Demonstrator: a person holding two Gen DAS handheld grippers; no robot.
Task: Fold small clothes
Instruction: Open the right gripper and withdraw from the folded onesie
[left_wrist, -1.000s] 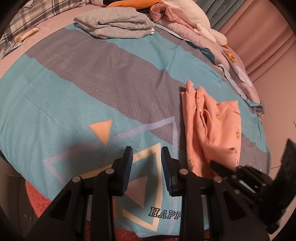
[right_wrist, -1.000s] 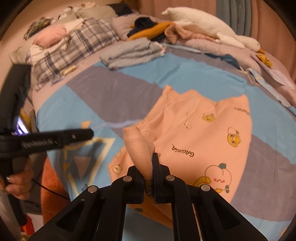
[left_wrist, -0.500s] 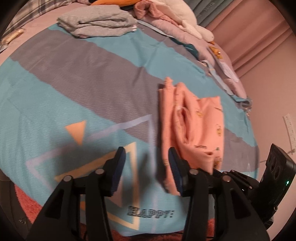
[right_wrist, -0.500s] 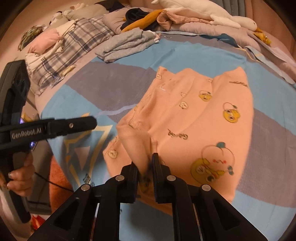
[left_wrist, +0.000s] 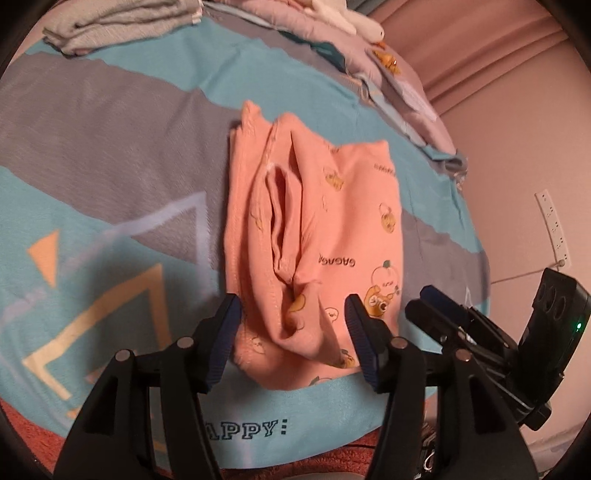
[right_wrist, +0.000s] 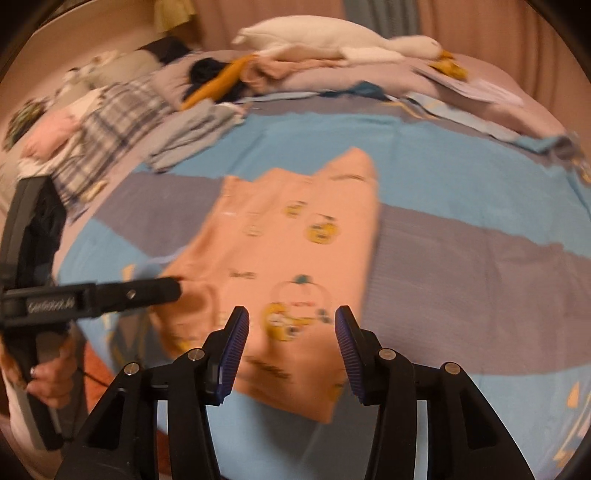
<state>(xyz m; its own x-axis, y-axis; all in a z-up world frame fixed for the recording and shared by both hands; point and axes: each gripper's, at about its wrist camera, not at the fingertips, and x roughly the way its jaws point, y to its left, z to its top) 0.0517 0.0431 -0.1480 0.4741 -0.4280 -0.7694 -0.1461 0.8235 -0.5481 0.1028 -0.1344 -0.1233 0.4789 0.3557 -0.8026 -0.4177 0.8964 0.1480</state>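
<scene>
A small peach garment (left_wrist: 332, 229) with cartoon prints lies folded on the blue and grey bedspread (left_wrist: 110, 155), with a raised fold along its left side. My left gripper (left_wrist: 293, 325) is open, its jaws wide apart over the garment's near edge. My right gripper (right_wrist: 291, 347) is open and empty above the garment (right_wrist: 295, 258). In the left wrist view the right gripper (left_wrist: 436, 306) sits just right of the garment. In the right wrist view the left gripper (right_wrist: 173, 288) reaches the garment's left edge.
A folded grey garment (left_wrist: 118, 22) lies at the far side of the bed. A pile of clothes and a white plush goose (right_wrist: 332, 40) lie along the back. Plaid bedding (right_wrist: 110, 122) is at the far left. The bed's front edge (left_wrist: 295, 454) is near me.
My right gripper has let go of the garment's corner and opened; the fabric has dropped flat. My left gripper has moved right over the garment and opened wider.
</scene>
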